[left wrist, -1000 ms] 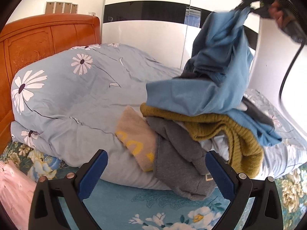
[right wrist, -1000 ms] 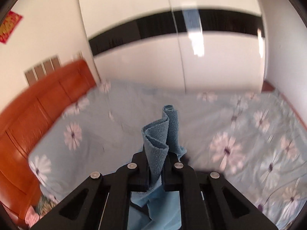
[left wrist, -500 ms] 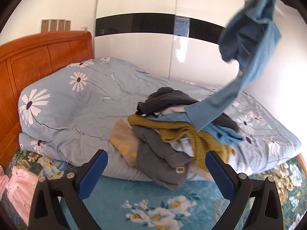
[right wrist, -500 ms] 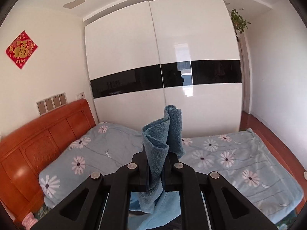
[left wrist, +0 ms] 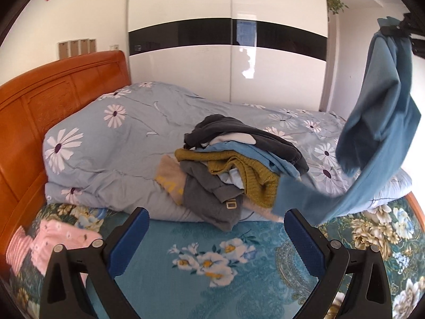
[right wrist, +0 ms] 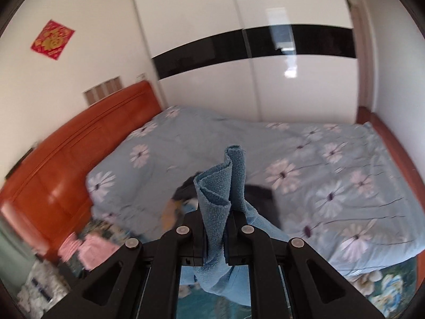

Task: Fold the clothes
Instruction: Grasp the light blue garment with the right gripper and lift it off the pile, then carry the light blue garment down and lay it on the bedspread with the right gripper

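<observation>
A blue garment (left wrist: 382, 138) hangs in the air at the right of the left wrist view, one sleeve trailing down past the clothes pile (left wrist: 239, 159). My right gripper (right wrist: 216, 228) is shut on a bunched fold of that blue garment (right wrist: 223, 186), held high above the bed. The pile of dark grey, mustard, light blue and beige clothes rests on the folded quilt. My left gripper (left wrist: 216, 234) is open and holds nothing, low over the floral bedsheet (left wrist: 212, 244) in front of the pile.
A light blue daisy quilt (left wrist: 119, 143) lies folded across the bed against the orange wooden headboard (left wrist: 53, 101). A pink cloth (left wrist: 61, 242) lies at the left by the headboard. A white wardrobe with a black stripe (left wrist: 228, 53) stands behind.
The right gripper has lifted the blue garment clear off the pile and swung it right; its sleeve now trails free. The left gripper has drawn back from the pile, still open.
</observation>
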The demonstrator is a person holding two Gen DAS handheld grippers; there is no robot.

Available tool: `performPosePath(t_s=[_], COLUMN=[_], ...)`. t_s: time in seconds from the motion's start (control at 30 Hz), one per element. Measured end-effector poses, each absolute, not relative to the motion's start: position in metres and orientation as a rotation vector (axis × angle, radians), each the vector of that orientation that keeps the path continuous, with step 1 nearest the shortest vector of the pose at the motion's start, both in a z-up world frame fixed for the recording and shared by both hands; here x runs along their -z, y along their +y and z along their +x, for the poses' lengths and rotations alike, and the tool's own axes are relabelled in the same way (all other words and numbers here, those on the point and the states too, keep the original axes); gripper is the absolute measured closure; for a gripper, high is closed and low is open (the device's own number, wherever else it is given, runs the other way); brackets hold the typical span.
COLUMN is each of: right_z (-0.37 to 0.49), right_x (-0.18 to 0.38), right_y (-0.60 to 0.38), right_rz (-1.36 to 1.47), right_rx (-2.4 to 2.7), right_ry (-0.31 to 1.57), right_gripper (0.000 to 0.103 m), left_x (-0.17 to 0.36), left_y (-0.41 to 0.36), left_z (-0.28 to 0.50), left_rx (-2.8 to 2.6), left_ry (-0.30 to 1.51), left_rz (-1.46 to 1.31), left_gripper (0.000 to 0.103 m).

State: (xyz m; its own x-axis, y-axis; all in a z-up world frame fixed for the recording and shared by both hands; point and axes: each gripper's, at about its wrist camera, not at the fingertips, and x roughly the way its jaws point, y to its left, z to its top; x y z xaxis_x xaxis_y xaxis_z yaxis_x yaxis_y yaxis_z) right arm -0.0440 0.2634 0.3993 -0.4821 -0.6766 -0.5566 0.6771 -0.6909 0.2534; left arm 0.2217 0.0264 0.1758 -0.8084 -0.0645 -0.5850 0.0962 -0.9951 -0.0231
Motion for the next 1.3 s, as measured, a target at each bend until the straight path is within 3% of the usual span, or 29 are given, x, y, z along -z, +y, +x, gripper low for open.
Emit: performPosePath(t_s=[0.23,0.33,0.4,0.63,0.7,0.93,1.13,1.3], right_z=[0.021,0.016,0.001,-0.045,-0.047,-0.069,-0.089,-0.087], right_x=[-0.398,-0.362,-0.316,-0.077,-0.036,0.0,0.028,0.027], right_y=[0.253,0.264,0.266,0.288,0.305,0.349,0.386,0.389], right_rz=[0.757,0.823,0.957,1.639,1.744,1.835,1.904,1.856], right_rx=[1.901,1.865,1.88,1.972,1.993,2.097,2.186,2.187], right_ry=[-0.157,-0.232,-0.263,-0.208,-0.206,-0.289,-0.367,-0.324], right_gripper=[0.094,0.094,0.094,0.093,0.093,0.094,0.093,0.088], left_x=[-0.172,-0.165,-0.157,-0.102,-0.087,-0.03,0.015,0.039], left_y=[-0.018,-0.041,-0.054,-0.064,-0.063,-0.05,-0.03,-0.002], left_z=[0.254,0.261,0.263,0.251,0.245,0.207,0.17,0.15], left_rx=[2.842,2.825,2.815,2.785,2.775,2.76,2.792,2.844], left_ry=[0.093,0.111,0.121,0.135,0.133,0.185,0.379,0.361], left_rz=[0.92,0.93,0.955,1.142,1.197,1.391,1.551,1.637], left_gripper=[0.0,0.0,0.0,0.0,0.0,0.0,0.0,0.0])
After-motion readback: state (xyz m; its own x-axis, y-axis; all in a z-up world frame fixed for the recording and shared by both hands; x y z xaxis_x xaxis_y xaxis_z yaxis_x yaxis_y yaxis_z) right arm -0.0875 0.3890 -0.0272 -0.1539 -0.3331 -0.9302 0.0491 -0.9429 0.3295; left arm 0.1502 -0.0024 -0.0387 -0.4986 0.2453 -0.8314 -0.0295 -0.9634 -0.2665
